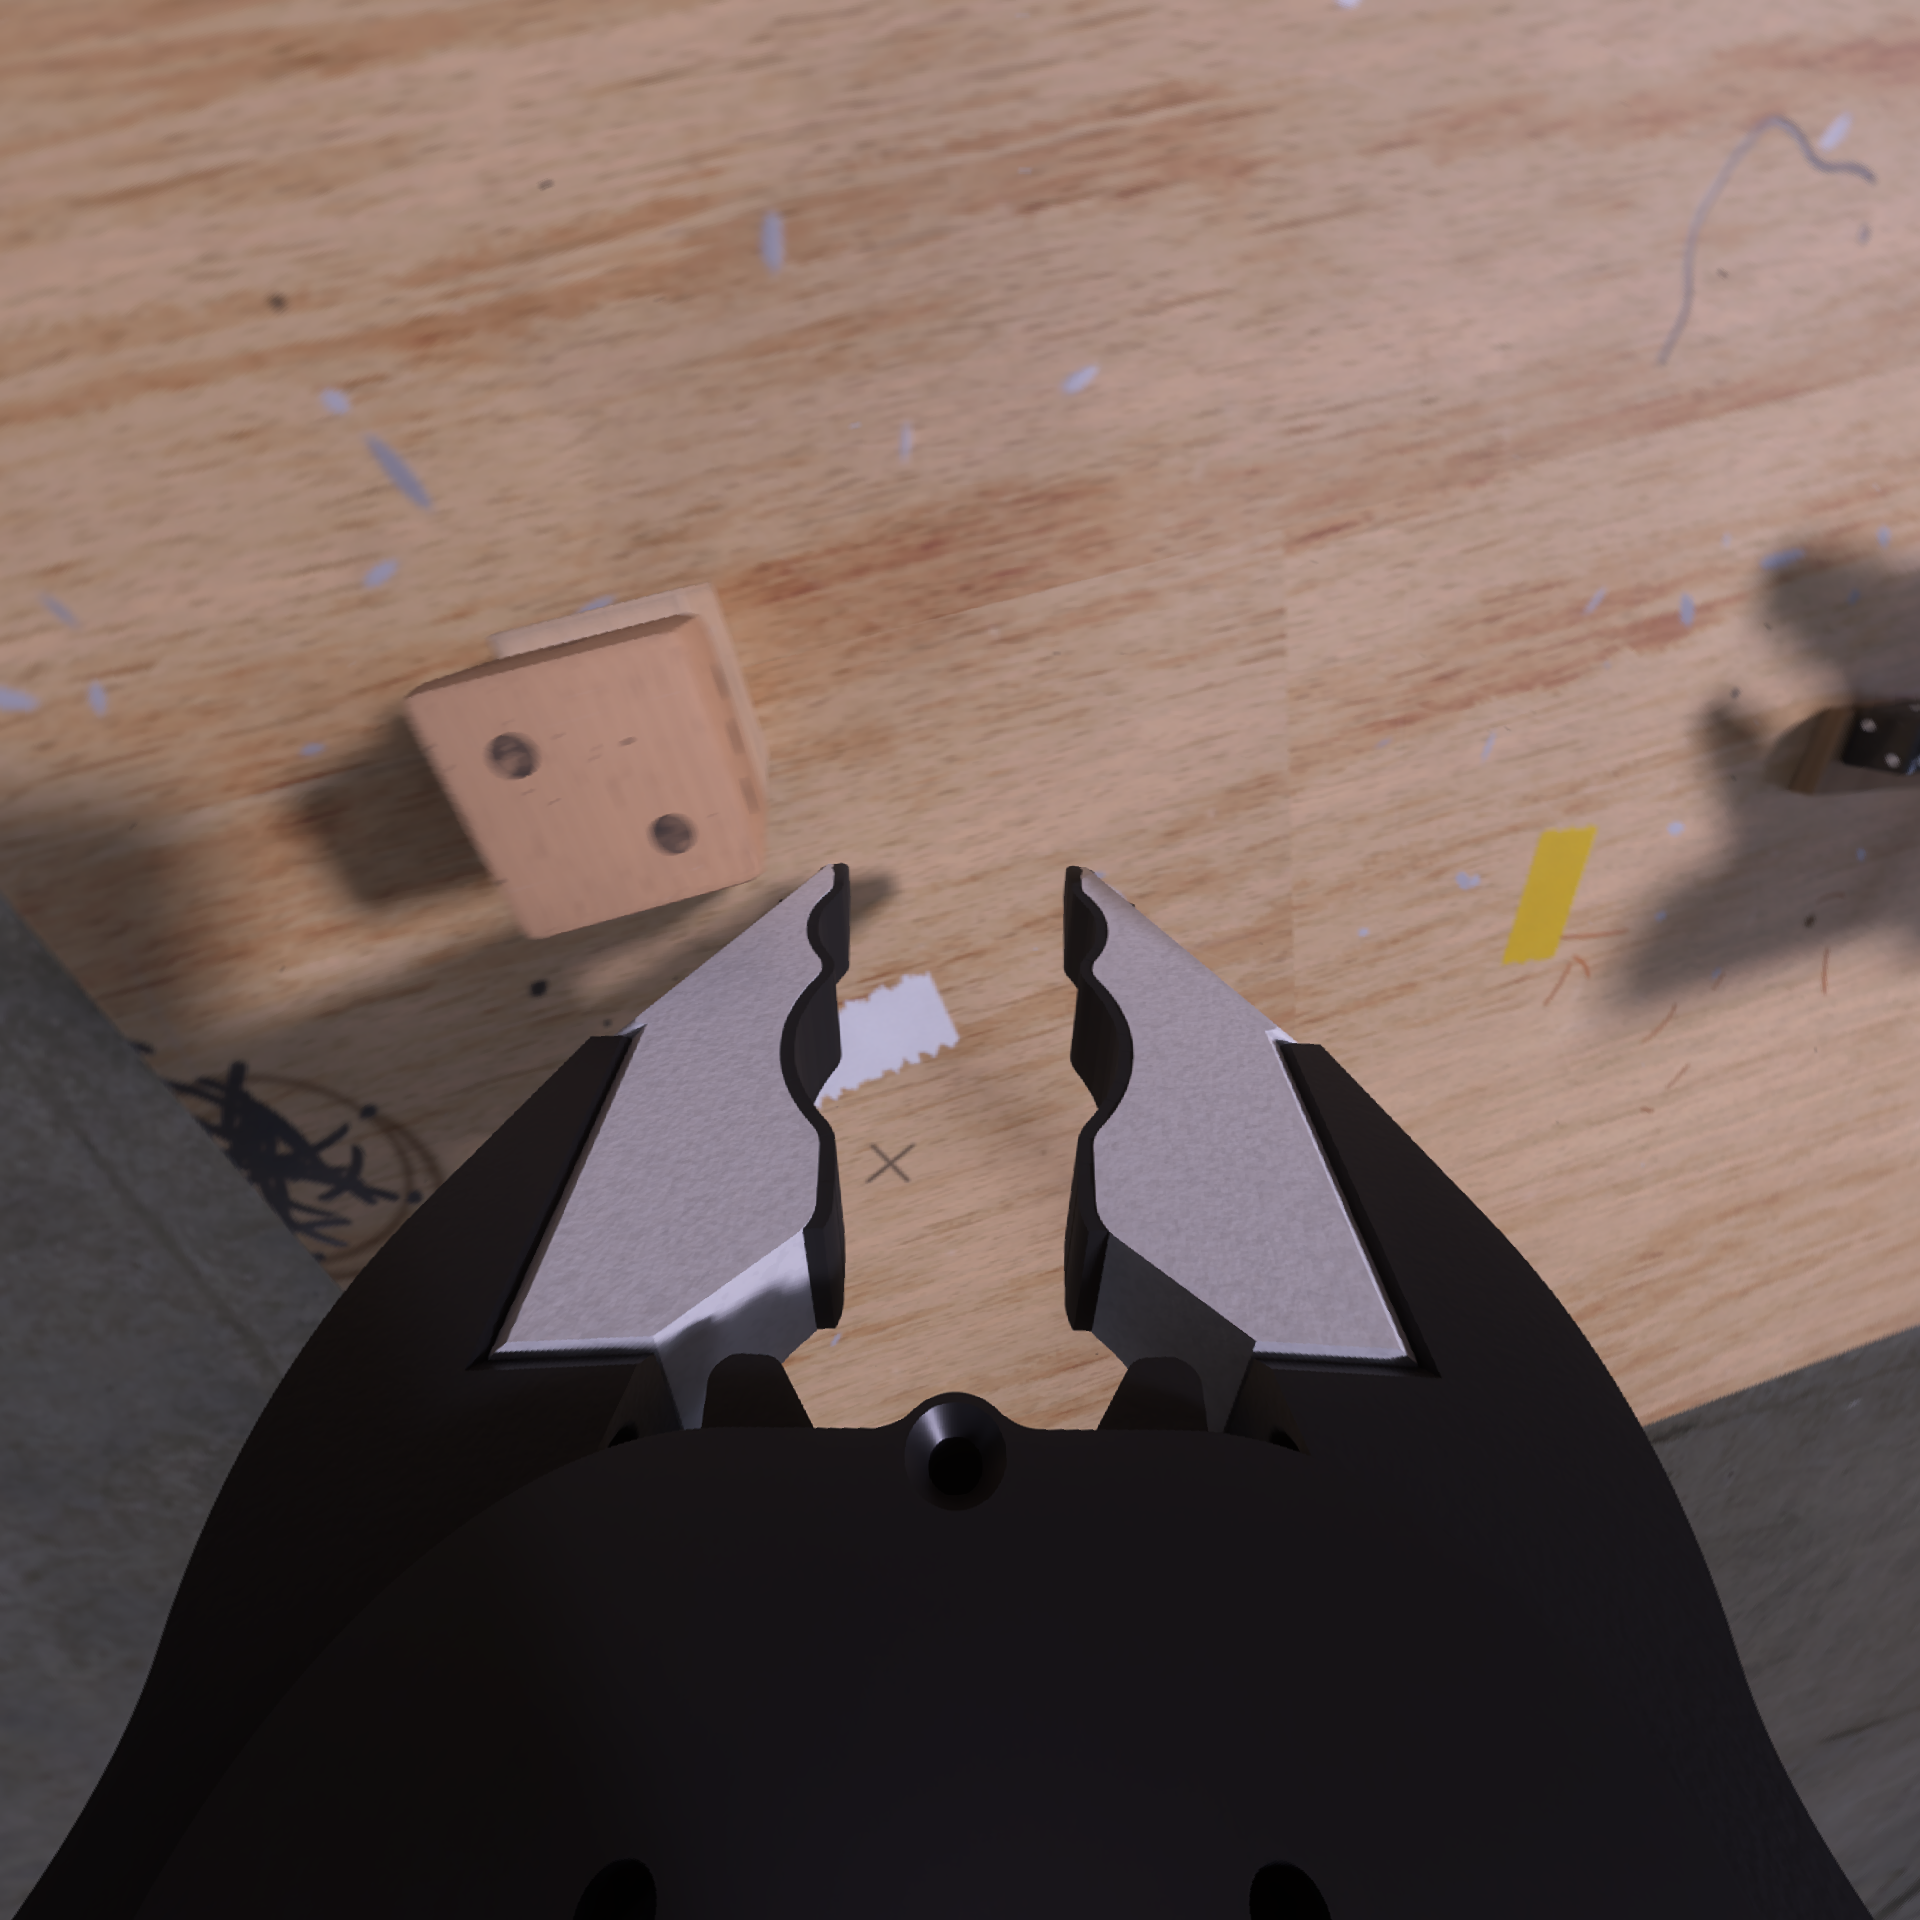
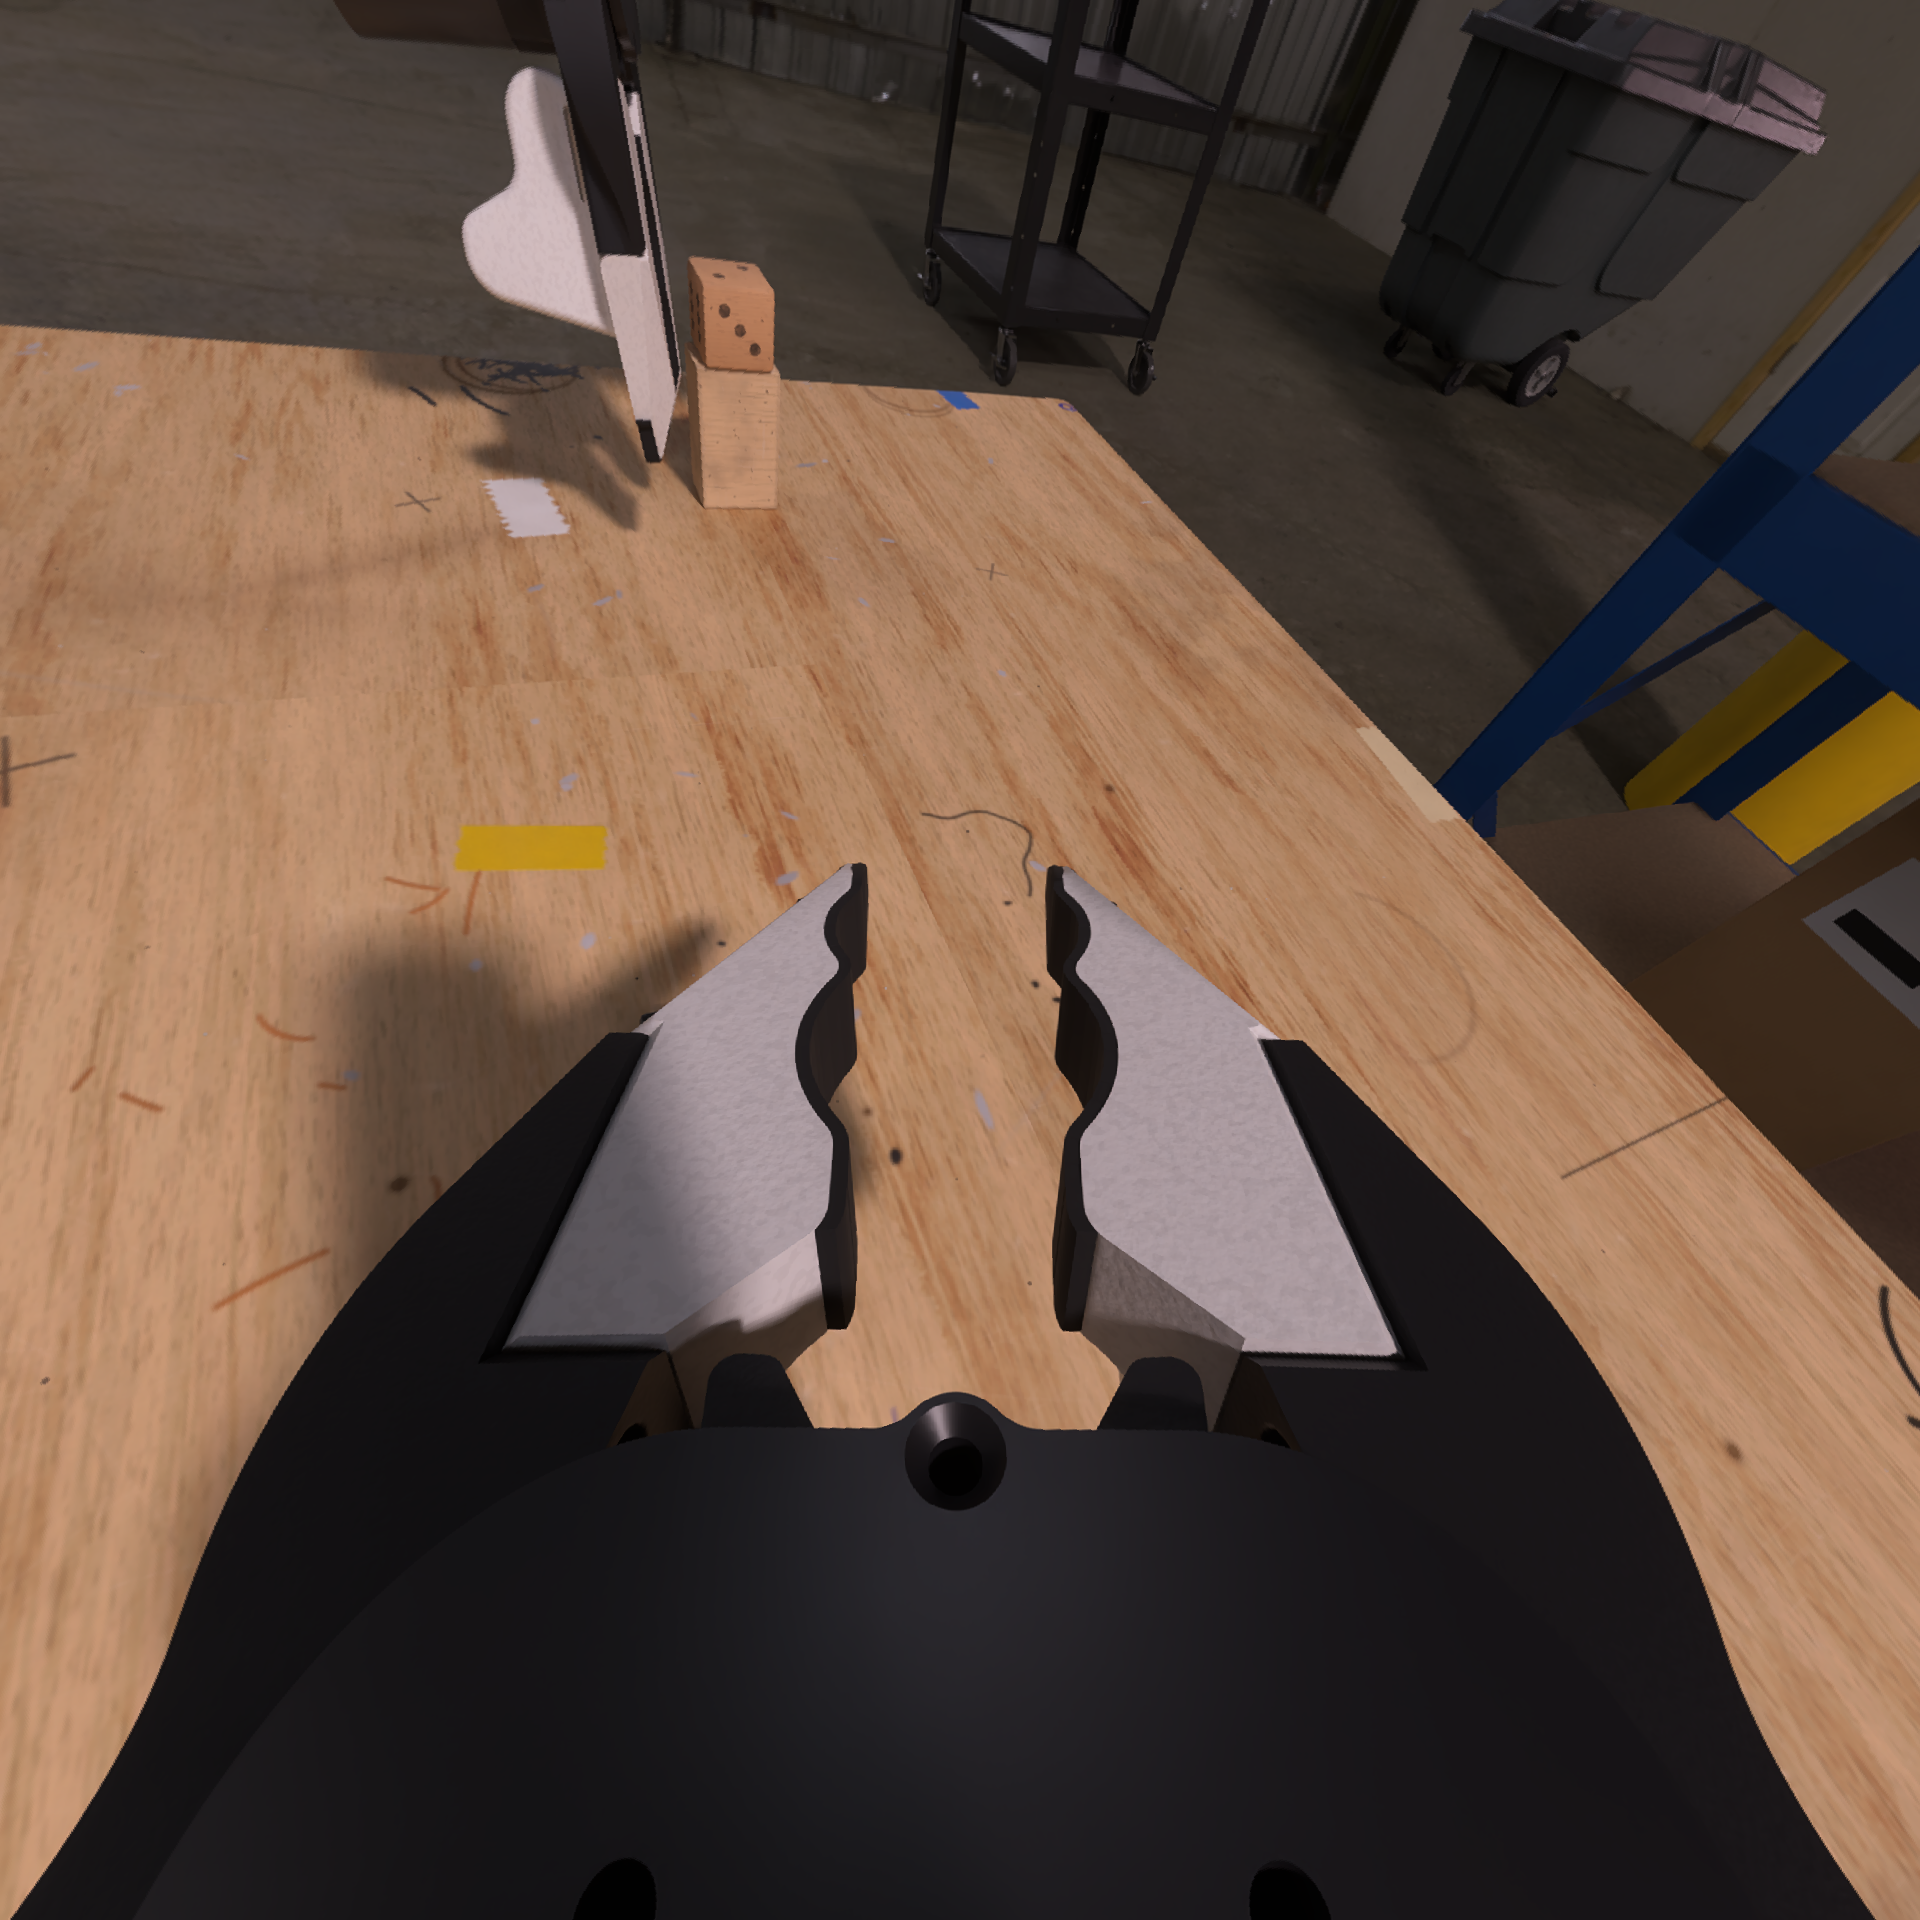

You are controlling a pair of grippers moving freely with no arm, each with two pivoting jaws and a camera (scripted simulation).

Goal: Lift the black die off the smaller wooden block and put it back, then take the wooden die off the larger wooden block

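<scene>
In the left wrist view, the wooden die (image 1: pixel 587 758) sits on the larger wooden block (image 1: pixel 724 665), seen from above. My left gripper (image 1: pixel 956 883) is open and empty, and the die lies just left of its left fingertip. At the far right edge, in shadow, the black die (image 1: pixel 1883 750) rests on the smaller wooden block (image 1: pixel 1813 756). In the right wrist view, the wooden die (image 2: pixel 732 312) stands on the larger block (image 2: pixel 736 442), with the left gripper (image 2: pixel 651 442) hanging beside the block's left face. My right gripper (image 2: pixel 956 883) is open and empty over bare table.
On the plywood table (image 2: pixel 935 644) lie yellow tape (image 1: pixel 1548 894) and white tape (image 1: pixel 894 1029). The yellow tape also shows in the right wrist view (image 2: pixel 530 847). The table's edge is close behind the block. Beyond it stand a black cart (image 2: pixel 1070 177), a grey bin (image 2: pixel 1590 177) and a blue frame (image 2: pixel 1766 540).
</scene>
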